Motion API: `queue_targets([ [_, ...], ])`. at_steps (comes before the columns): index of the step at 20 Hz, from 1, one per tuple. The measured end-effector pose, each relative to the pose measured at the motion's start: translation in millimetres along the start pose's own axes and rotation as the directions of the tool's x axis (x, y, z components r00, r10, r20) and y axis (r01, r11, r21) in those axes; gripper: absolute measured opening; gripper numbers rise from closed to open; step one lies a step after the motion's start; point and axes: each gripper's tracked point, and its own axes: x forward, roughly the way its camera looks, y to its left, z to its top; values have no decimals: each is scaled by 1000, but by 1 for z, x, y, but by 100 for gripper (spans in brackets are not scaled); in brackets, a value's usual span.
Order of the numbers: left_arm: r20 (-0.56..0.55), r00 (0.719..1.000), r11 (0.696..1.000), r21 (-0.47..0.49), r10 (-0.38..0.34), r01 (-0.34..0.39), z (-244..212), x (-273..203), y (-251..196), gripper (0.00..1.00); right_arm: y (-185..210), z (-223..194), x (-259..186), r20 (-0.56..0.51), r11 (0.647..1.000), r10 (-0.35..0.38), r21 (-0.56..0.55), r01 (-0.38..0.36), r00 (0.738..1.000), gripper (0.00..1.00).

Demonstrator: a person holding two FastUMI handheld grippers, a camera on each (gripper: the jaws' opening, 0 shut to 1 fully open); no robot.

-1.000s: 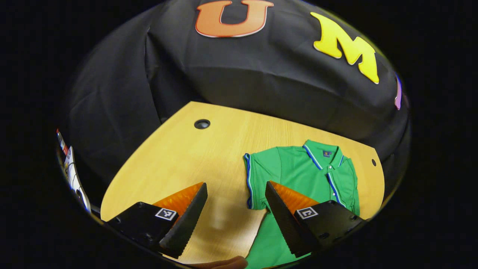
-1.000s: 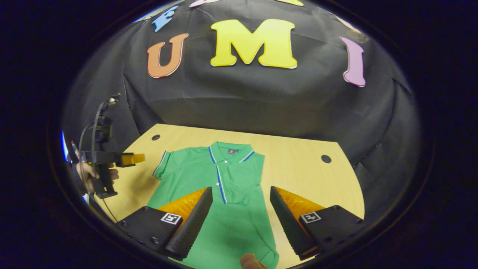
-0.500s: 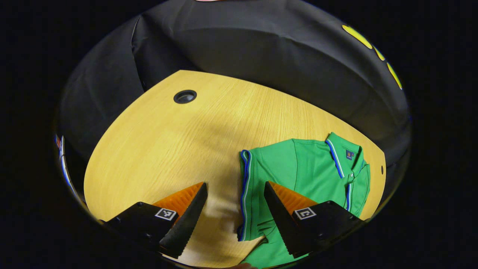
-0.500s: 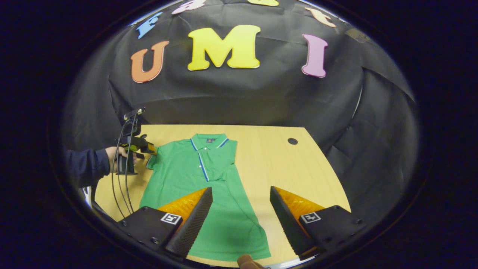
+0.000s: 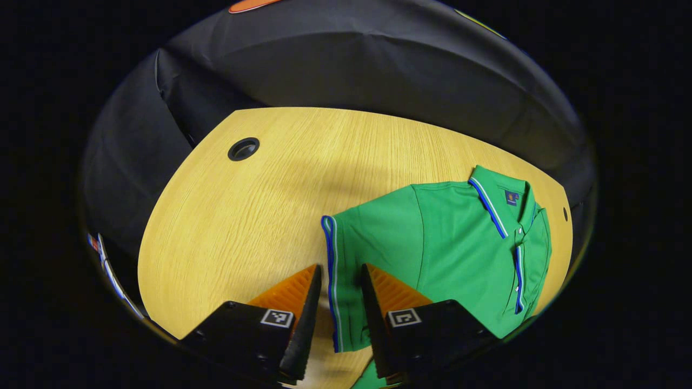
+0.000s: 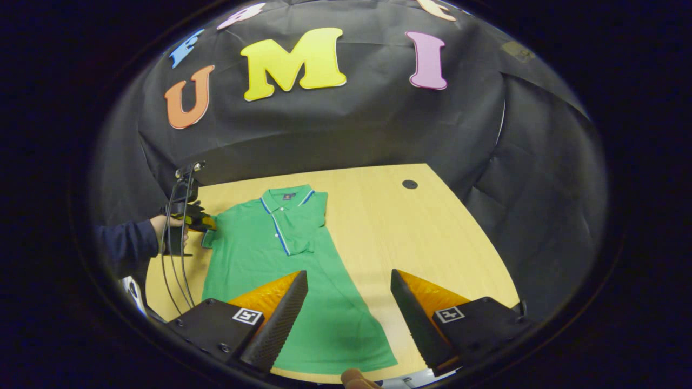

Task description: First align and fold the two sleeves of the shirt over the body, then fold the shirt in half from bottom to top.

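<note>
1. Nearest in the left gripper view: left gripper (image 5: 339, 302) with fingers drawn close on either side of the striped cuff of the left sleeve (image 5: 346, 281); closing on the cuff, yet full pressure from both fingers cannot be told.
2. Nearest in the right gripper view: right gripper (image 6: 348, 308) held wide apart above the lower part of the shirt (image 6: 281, 254), holding nothing, clear of the cloth.
3. Next out: green shirt lying flat on the wooden table (image 6: 432, 232), collar toward the booth wall, hem toward the near edge.
4. On the shirt's right half: right sleeve (image 6: 305, 240) already laid over the body beside the button placket; judged done.
5. On the far left side in the right gripper view: a hand (image 6: 168, 226) with the other gripper set at the sleeve still spread outward from the body.
6. Left to do, by judgement: lift and carry this sleeve across the body to match the other, then fold hem up to collar. Roughly one third through.
</note>
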Motion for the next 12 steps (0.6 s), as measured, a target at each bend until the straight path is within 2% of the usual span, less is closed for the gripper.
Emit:
queue_targets([
  [1, -4, 1000, 1000, 8, -4, 4, 0, -1, -3, 46, -1, 0, 2, -5, 1000, 2, 0, -2, 1000, 99],
  [2, -3, 1000, 1000, 21, -8, 8, 2, 0, -4, 37, -1, 0, 4, -6, 1000, 7, 0, -7, 1000, 96],
  [3, -4, 1000, 999, 33, -12, 12, 3, 0, -5, 33, -1, 1, 5, -7, 1000, 8, -2, -8, 1000, 96],
  [4, -8, 1000, 999, 51, -8, 9, 2, 0, -9, 20, -4, 3, 4, -5, 1000, 7, -7, -7, 1000, 96],
  [6, -18, 1000, 996, 86, 16, -14, 4, 2, -9, 6, -5, 10, 5, 10, 1000, 8, -13, -8, 1000, 99],
  [7, -22, 999, 995, 101, 30, -27, 2, 2, -9, 5, -4, 13, 3, 15, 1000, 12, -18, -12, 1000, 96],
  [9, -28, 998, 989, 140, 52, -48, 2, 1, -9, 4, -5, 18, 2, 20, 999, 22, -29, -21, 1000, 96],
  [12, 0, 997, 988, 134, 77, -76, 8, -7, -9, 3, -9, 25, 1, 37, 999, 23, -48, -21, 999, 96],
])
